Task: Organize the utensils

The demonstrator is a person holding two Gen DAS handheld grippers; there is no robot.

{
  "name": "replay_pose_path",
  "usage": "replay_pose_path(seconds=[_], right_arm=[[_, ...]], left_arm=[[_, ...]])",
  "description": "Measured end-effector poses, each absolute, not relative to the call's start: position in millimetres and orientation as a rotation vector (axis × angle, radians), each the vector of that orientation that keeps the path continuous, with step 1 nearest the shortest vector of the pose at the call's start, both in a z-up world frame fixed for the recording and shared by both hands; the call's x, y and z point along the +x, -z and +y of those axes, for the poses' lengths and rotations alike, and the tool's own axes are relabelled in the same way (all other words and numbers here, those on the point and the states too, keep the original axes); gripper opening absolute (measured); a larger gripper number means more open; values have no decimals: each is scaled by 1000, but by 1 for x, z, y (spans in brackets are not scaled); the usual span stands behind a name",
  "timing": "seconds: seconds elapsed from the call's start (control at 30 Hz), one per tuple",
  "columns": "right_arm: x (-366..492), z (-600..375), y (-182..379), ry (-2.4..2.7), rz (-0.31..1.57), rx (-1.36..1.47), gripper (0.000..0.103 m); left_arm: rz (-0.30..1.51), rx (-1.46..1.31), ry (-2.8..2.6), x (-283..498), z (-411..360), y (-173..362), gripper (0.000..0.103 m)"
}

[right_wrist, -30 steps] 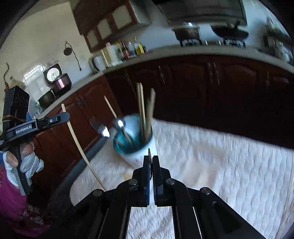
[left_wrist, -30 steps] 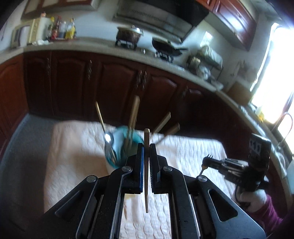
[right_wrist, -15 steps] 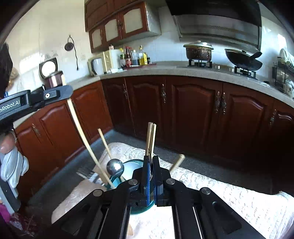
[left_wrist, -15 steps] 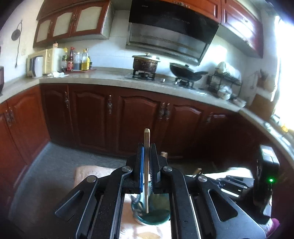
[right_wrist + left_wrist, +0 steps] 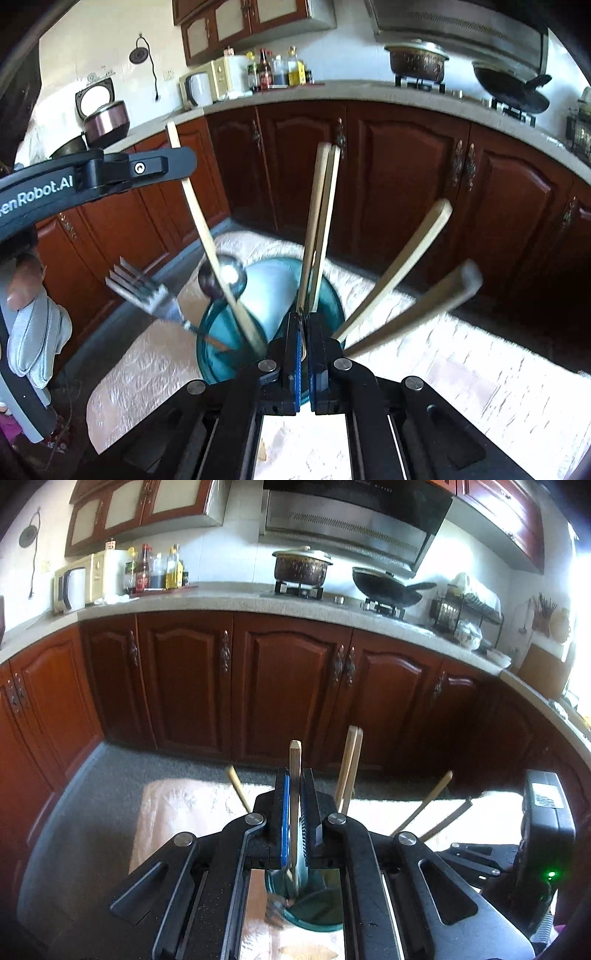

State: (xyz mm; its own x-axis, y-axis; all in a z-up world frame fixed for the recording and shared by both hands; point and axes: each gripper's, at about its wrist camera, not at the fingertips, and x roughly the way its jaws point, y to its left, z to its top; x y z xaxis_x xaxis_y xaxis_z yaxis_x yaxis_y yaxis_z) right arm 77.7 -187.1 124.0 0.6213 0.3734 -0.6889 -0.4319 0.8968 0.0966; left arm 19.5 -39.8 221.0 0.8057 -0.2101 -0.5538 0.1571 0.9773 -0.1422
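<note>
Both grippers have dropped closer over the teal cup (image 5: 236, 354) since a second ago. Left gripper (image 5: 294, 805) pinches a squared wooden chopstick (image 5: 294, 771), its tip dipping inside the rim. Right gripper (image 5: 303, 332) is closed; whether it grips anything, I cannot tell. Glossy cup stands on the quilted cream cloth (image 5: 461, 369), bristling with a steel fork (image 5: 147, 295), spoon (image 5: 221, 280) and splayed wooden handles.

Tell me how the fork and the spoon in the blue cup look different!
The fork ends in flat pointed prongs, while the spoon ends in a round shiny bowl. The fork leans far out over the teal cup's left rim; the spoon stands more upright. Both are silvery metal, heads up, in the same cup.
</note>
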Motion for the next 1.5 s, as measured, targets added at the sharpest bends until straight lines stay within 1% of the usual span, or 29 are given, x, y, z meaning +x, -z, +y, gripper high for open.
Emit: replay_pose_path(seconds=[0.17,0.4,0.47,0.63,0.7,0.73,0.77,0.8,0.83,0.87,0.9,1.03,1.13,1.17,1.3,1.37,1.5], right_arm=[[75,-186,-109,-457,808,-76,3],[73,-192,-100,-466,844,-39,3],[72,-194,-101,-466,845,-32,6],[63,-200,-106,-464,836,4,7],[58,-203,-109,-462,827,10,9],[57,-205,-111,-462,825,13,14],[55,-207,-112,-461,823,20,20],[55,-207,-114,-460,823,26,21],[53,-210,-115,-462,823,36,22],[51,-211,-116,-461,821,39,22],[49,-213,-118,-456,818,38,22],[41,-218,-126,-446,804,46,22],[33,-223,-135,-438,787,53,25],[28,-225,-139,-437,773,58,27],[15,-229,-150,-427,742,74,32],[8,-229,-155,-413,735,71,36],[-6,-231,-163,-395,701,73,37]], left_arm=[[662,-84,200,18,-45,-205,4],[663,-68,203,13,-49,-207,4],[662,-58,201,12,-51,-207,4],[665,-45,206,11,-52,-207,5],[665,-40,209,9,-52,-207,6],[665,-40,210,8,-52,-207,8],[665,-41,212,7,-52,-208,13],[664,-42,211,6,-52,-208,21],[661,-43,212,5,-52,-209,26],[657,-46,214,4,-52,-210,34],[652,-49,215,3,-51,-211,38],[638,-57,214,-4,-50,-219,40],[623,-54,210,-11,-49,-226,40],[616,-52,208,-14,-49,-229,41],[579,-42,185,-31,-46,-239,51],[567,-40,179,-39,-46,-242,53],[558,-37,157,-56,-44,-244,53]])
